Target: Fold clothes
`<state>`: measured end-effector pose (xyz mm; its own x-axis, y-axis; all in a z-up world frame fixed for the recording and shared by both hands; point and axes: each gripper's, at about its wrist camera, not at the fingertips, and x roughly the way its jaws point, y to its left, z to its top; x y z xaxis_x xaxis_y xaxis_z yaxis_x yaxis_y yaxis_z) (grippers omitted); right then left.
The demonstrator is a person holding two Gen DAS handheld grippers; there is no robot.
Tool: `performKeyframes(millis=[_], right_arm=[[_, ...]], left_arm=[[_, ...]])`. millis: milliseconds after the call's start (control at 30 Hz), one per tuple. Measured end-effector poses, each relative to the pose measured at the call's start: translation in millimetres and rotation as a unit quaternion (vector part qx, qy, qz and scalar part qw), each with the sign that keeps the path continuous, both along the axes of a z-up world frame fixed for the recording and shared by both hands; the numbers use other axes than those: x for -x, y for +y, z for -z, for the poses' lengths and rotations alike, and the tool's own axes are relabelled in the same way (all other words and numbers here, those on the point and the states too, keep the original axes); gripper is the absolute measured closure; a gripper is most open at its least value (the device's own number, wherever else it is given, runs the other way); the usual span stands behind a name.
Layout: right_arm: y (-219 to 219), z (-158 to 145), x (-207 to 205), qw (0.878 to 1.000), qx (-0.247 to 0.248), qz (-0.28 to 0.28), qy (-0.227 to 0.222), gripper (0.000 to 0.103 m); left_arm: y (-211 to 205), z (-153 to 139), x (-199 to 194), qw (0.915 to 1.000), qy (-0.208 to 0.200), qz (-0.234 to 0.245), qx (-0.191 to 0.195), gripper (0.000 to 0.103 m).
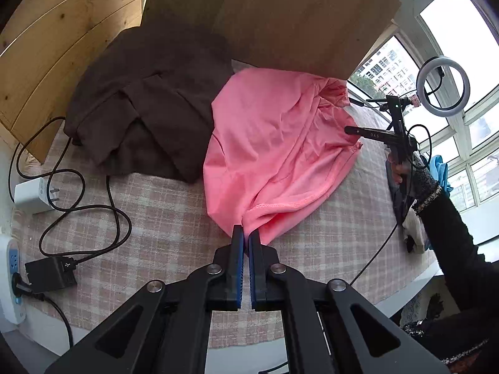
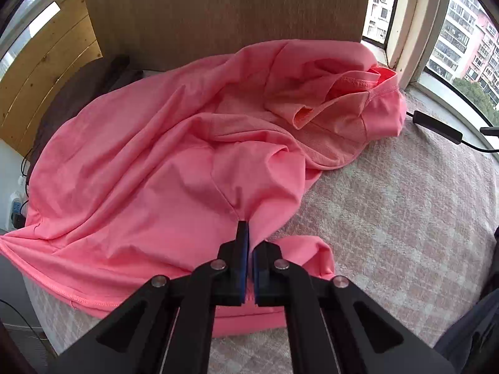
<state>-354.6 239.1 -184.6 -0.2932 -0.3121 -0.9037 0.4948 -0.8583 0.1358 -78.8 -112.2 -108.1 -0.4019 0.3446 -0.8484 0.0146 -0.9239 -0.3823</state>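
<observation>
The left gripper (image 1: 245,233) pinches the pink shirt (image 1: 274,143) hem; the right gripper (image 2: 248,233) clamps its fabric; the shirt's long axis runs from hem toward the wooden board (image 1: 299,15).

Home, prob. a bedroom in a high-rise flat doubling as a recording spot. A pink-and-cream checked blanket (image 1: 162,205) is covering the soft surface, w/ clothes lying on it: a pink garment (image 2: 149,168) and a brown garment (image 1: 146,99). Pine board panels (image 1: 62,50) are standing at the back, like bed or cupboard parts. Windows (image 2: 461,31) are looking out on apartment blocks and trees. A ring light (image 1: 443,85) on a stand is sitting by the window; a power strip (image 1: 12,268), white charger (image 1: 31,194) and black cables (image 1: 87,212) are trailing along the edge.
</observation>
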Motion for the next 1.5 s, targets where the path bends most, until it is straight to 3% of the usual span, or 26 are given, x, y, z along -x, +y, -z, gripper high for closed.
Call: performKeyframes(millis=[167, 233, 433, 467, 567, 600, 667, 700, 733, 833, 1000, 1067, 1100, 1133, 1200, 1300, 1433, 1500], right_arm=[[67, -79, -60, 0.997, 0.040, 0.050, 0.045, 0.102], [102, -95, -106, 0.993, 0.044, 0.096, 0.049, 0.102], [207, -141, -245, 0.969, 0.055, 0.231, 0.062, 0.102], [222, -146, -266, 0.965, 0.055, 0.250, 0.062, 0.102], [210, -110, -275, 0.969, 0.002, 0.246, 0.027, 0.100], [207, -97, -278, 0.969, -0.016, 0.245, 0.015, 0.094], [190, -78, -266, 0.974, -0.023, 0.225, 0.014, 0.066], [178, -70, -252, 0.977, -0.015, 0.210, 0.023, 0.036], [166, -62, -239, 0.981, -0.009, 0.193, 0.031, 0.025], [124, -24, -188, 0.988, -0.029, 0.151, 0.031, 0.025], [77, 28, -142, 0.991, -0.083, 0.097, -0.027, 0.025], [68, 35, -142, 0.993, -0.078, 0.080, -0.032, 0.043], [64, 30, -145, 0.995, -0.076, 0.071, -0.012, 0.088], [64, 24, -147, 0.996, -0.058, 0.067, -0.016, 0.100], [65, 12, -150, 0.998, -0.022, 0.059, -0.023, 0.100], [90, -31, -164, 0.996, 0.026, 0.085, 0.009, 0.100], [167, -87, -219, 0.981, 0.098, 0.163, 0.044, 0.101], [206, -89, -255, 0.973, 0.105, 0.204, 0.026, 0.100]], left_arm=[[-6, -38, 0, 0.9985, 0.050, 0.021, -0.001, 0.101], [-7, -46, -3, 0.9978, 0.057, 0.032, -0.009, 0.101], [16, -37, -32, 0.9937, 0.028, 0.107, -0.014, 0.101], [21, -28, -36, 0.9922, 0.013, 0.122, -0.017, 0.100], [29, 0, -42, 0.9885, -0.033, 0.146, -0.025, 0.100], [28, 8, -41, 0.9885, -0.042, 0.144, -0.021, 0.100], [25, 19, -39, 0.9892, -0.052, 0.137, -0.011, 0.100], [23, 23, -39, 0.9896, -0.052, 0.134, -0.012, 0.100], [22, 26, -39, 0.9900, -0.052, 0.130, -0.013, 0.100], [17, 37, -40, 0.9919, -0.064, 0.106, -0.030, 0.100], [10, 45, -43, 0.9953, -0.060, 0.066, -0.040, 0.100], [10, 46, -44, 0.9963, -0.058, 0.056, -0.031, 0.100], [10, 47, -45, 0.9966, -0.058, 0.053, -0.025, 0.100], [10, 46, -44, 0.9968, -0.057, 0.050, -0.023, 0.100], [9, 44, -44, 0.9973, -0.054, 0.046, -0.020, 0.100], [10, 37, -36, 0.9980, -0.045, 0.042, -0.011, 0.100], [15, 26, -18, 0.9984, -0.032, 0.047, 0.003, 0.100], [23, 23, -7, 0.9978, -0.025, 0.061, 0.007, 0.098]])
